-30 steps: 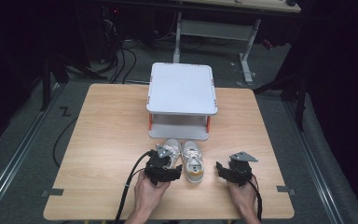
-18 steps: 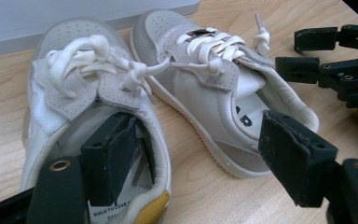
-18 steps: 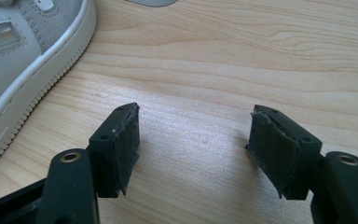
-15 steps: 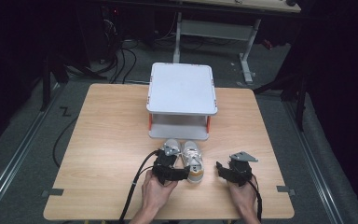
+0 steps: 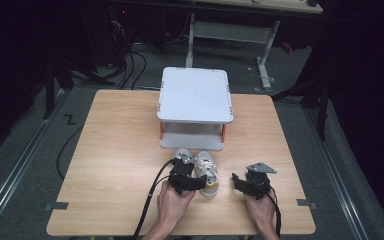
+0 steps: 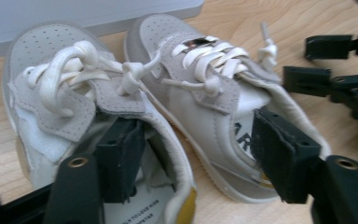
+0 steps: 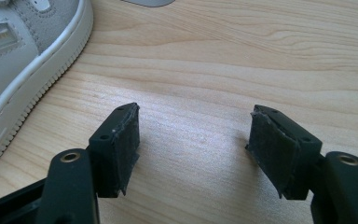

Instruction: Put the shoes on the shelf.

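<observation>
High view: pair of small white shoes (image 5: 202, 170) on the wooden surface (image 5: 115, 150), just in front of a white two-tier shelf (image 5: 195, 107). Left gripper (image 5: 192, 182) sits over the shoes' heel end; right gripper (image 5: 241, 184) rests well to their right.

Left gripper view: jaws spread, one inside the left shoe (image 6: 74, 121), the other outside the right shoe (image 6: 214, 102), nothing clamped.

Right gripper view: jaws released, spread over bare wood; a shoe's sole edge at upper left.

Left gripper (image 5: 194, 182): black, brass-ringed screw holes behind jaw pads, black cable trailing. Right gripper (image 5: 242, 184): black, scuffed pads, grey three-cornered plate on top. Bare hands, no sleeves visible.
</observation>
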A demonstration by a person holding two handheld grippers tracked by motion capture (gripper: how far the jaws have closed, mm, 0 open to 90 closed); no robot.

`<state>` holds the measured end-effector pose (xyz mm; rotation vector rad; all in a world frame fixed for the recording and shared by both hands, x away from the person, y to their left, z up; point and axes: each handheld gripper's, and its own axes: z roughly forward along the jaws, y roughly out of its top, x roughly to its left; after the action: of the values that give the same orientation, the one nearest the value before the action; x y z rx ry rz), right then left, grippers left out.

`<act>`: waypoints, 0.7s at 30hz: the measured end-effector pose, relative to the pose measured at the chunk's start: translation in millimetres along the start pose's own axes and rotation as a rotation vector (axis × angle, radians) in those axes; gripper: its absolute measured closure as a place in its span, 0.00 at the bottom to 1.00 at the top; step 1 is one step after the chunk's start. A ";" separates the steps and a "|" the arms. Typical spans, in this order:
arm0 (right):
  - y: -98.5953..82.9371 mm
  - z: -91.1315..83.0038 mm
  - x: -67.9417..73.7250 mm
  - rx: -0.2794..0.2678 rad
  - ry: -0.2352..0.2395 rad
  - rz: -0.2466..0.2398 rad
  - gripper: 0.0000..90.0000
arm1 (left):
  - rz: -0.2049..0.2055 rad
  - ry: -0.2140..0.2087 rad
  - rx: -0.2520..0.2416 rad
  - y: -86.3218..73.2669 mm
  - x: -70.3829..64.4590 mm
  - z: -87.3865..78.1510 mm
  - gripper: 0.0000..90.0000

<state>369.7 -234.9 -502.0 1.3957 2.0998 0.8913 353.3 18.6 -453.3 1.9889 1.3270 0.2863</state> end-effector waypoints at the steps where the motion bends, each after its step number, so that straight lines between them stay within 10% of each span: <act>1: 0.0 0.0 0.0 0.000 0.000 0.000 0.37 | 0.007 0.012 0.003 0.4 -1.4 2.1 0.42; 21: 0.0 0.0 0.0 0.000 0.000 0.001 0.37 | 0.130 0.087 0.009 -3.0 -0.4 1.2 0.84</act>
<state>369.7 -234.9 -502.0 1.3964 2.0998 0.8917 351.6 18.3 -456.0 2.0949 1.2556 0.4334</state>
